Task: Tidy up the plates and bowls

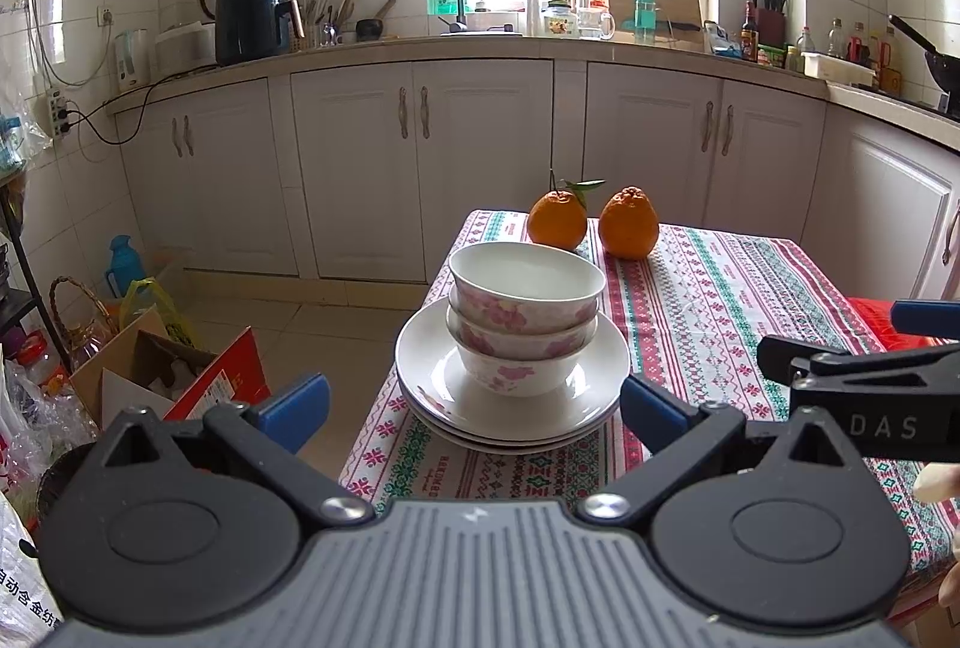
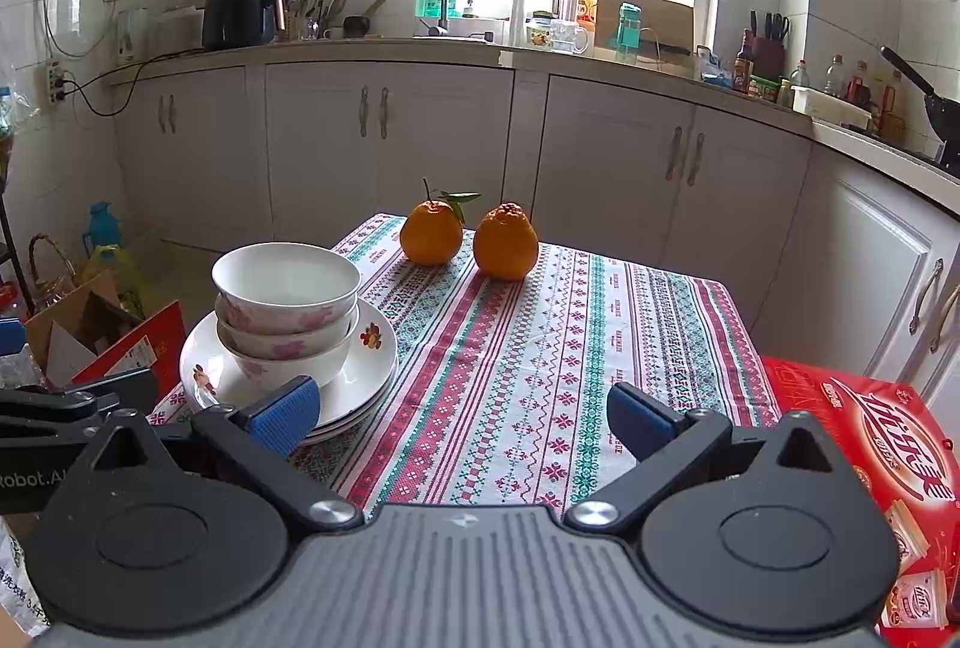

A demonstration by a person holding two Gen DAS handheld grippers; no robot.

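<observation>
Clothed table [image 2: 600,348] (plates [image 2: 360,378], two oranges [image 2: 468,240], red box [image 2: 870,420])

The lower plates [image 1: 510,435] hide under the bowl stack [image 1: 525,318]; the red box [image 2: 870,438] runs off-frame.

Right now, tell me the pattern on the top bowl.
White with pink flowers on the top bowl; clearest in the left wrist view.

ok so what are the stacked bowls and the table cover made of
White pink-flowered bowls: likely glazed ceramic or porcelain, going by the glossy highlights and thin smooth rims. Striped red-and-green patterned tablecloth: looks like matte woven fabric, draping over the table edge; a printed pattern is possible.
</observation>
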